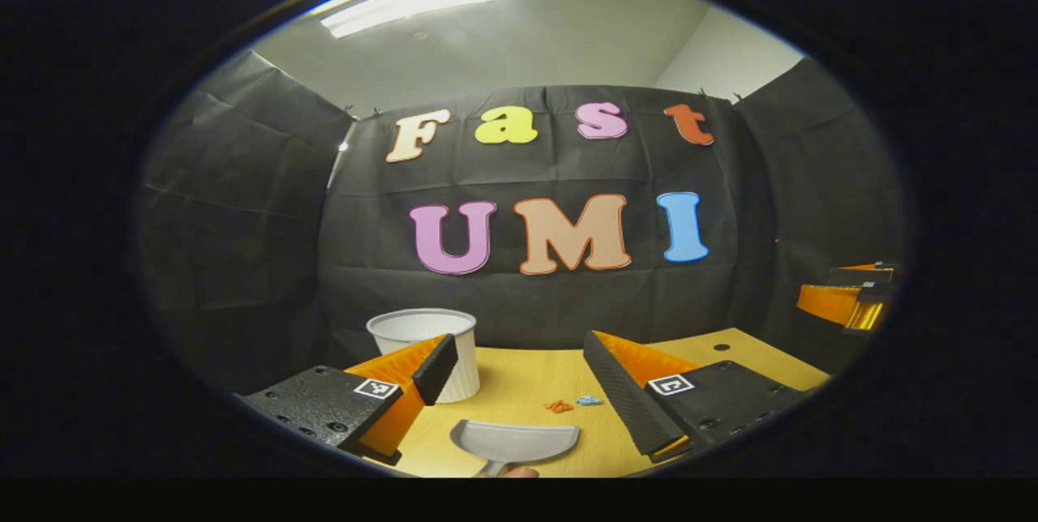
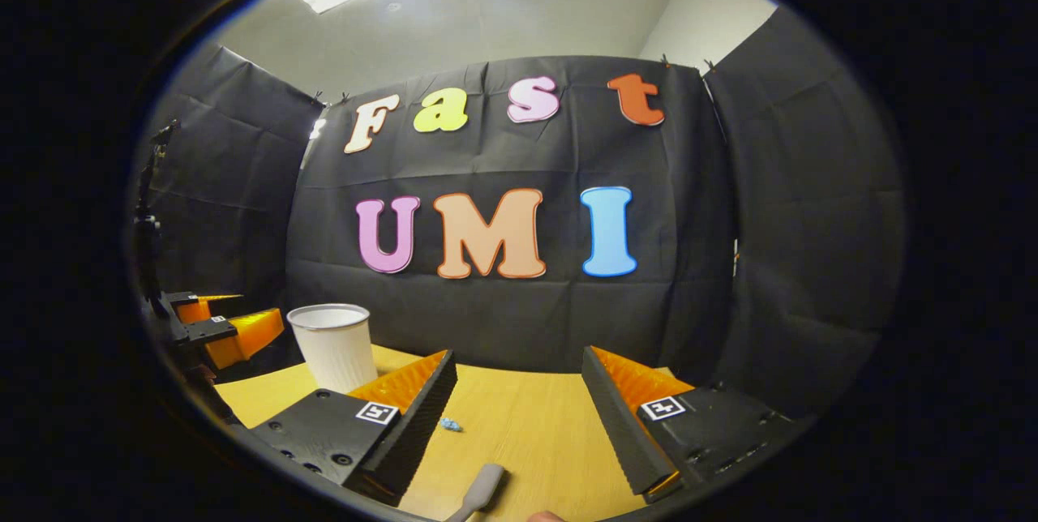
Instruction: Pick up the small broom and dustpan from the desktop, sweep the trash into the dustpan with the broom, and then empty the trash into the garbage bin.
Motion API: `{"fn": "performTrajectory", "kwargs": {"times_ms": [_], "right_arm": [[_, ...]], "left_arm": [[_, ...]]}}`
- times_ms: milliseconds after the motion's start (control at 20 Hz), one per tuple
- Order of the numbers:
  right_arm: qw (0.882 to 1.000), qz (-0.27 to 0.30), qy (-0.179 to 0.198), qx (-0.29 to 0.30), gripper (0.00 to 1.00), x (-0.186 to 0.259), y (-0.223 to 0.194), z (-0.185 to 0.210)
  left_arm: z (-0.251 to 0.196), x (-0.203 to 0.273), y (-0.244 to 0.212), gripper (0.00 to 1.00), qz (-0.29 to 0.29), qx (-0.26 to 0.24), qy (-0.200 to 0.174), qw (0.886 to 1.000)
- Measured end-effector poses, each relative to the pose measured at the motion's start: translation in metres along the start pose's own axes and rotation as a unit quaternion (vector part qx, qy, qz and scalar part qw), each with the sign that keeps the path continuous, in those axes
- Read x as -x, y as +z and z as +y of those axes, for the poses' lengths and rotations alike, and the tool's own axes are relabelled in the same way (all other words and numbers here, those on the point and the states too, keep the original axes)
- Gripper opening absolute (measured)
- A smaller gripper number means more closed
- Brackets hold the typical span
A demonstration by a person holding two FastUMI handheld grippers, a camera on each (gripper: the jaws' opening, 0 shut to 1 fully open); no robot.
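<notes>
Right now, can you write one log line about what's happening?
stage: before pickup | left claw: open above dustpan | right claw: open above broom handle | trash: on desk | bin: upright

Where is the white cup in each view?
Left gripper view: the cup stands on the desk at lower left, partly behind the left gripper's own finger.
Right gripper view: the cup stands at lower left, beside the other gripper.
Shared landmark: the blue scrap on the desk.
</notes>
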State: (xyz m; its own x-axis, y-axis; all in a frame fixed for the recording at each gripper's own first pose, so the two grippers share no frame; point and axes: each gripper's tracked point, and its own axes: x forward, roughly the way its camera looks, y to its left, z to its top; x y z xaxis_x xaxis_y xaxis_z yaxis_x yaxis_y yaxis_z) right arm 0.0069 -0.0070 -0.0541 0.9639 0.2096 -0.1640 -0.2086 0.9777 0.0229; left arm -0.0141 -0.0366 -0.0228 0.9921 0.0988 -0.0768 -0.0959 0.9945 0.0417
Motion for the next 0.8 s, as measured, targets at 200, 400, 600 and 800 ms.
{"fn": "performTrajectory", "kwargs": {"times_ms": [200,400,600,800], "right_arm": [[0.999,0.039,0.015,-0.007,0.92,-0.008,-0.033,0.001],[0.995,0.094,0.018,-0.014,0.92,-0.018,-0.084,0.017],[0.985,0.173,0.019,-0.013,0.92,-0.021,-0.148,0.033],[0.972,0.234,0.018,-0.006,0.92,-0.022,-0.198,0.040]], "left_arm": [[0.003,0.004,-0.041,0.94,0.054,-0.010,0.004,0.998],[0.008,0.006,-0.104,0.94,0.141,-0.022,-0.017,0.990],[0.012,0.012,-0.163,0.95,0.214,-0.033,-0.030,0.976],[0.016,0.017,-0.212,0.94,0.277,-0.023,-0.035,0.960]]}}
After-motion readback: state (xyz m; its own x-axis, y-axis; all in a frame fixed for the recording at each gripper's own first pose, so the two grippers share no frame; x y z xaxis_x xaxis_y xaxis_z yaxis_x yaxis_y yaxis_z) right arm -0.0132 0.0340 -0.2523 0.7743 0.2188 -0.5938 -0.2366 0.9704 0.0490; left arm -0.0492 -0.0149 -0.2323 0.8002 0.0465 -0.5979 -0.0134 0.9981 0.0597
